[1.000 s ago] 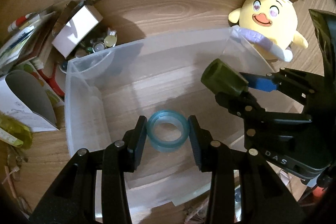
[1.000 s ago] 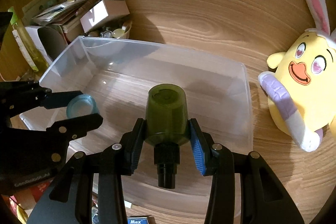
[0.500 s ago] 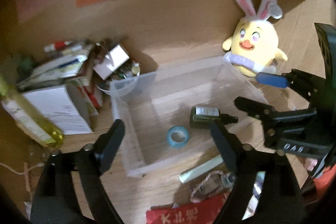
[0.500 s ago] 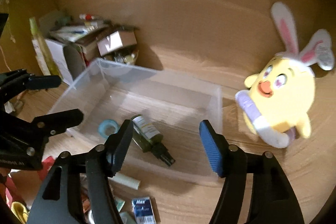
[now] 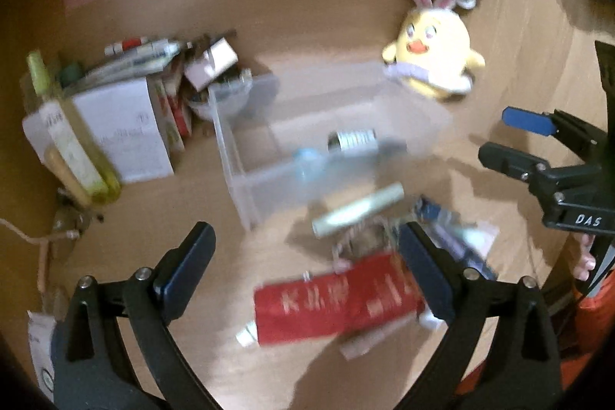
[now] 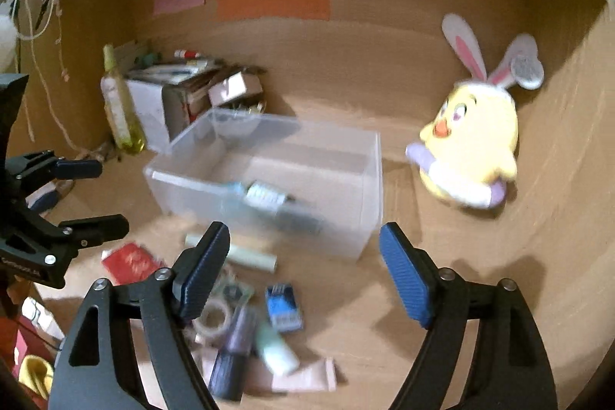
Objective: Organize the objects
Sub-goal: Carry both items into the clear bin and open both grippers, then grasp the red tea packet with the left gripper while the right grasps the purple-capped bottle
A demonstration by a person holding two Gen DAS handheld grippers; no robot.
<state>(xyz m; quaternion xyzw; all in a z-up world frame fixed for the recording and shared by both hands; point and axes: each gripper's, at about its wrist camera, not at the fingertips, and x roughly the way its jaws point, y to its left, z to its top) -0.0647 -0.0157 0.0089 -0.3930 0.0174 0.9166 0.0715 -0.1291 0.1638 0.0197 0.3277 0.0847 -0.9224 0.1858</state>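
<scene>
With nothing held between the opening jaws of the left hand-held gripper [image 5: 305, 266] and right hand-held gripper [image 6: 305, 269], the pale tube [image 6: 251, 256], lying on the desk [image 6: 442, 279] just before the clear bin [image 6: 369, 179], is judged light, slippery, best gripped mid-body.

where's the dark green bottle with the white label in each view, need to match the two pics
Left wrist view: the dark green bottle with the white label lies inside the clear plastic bin, just above picture centre.
Right wrist view: the same bottle lies in the bin, near its front wall, slightly left of centre.
Shared landmark: the yellow plush chick with bunny ears, right of the bin in both views.
</scene>
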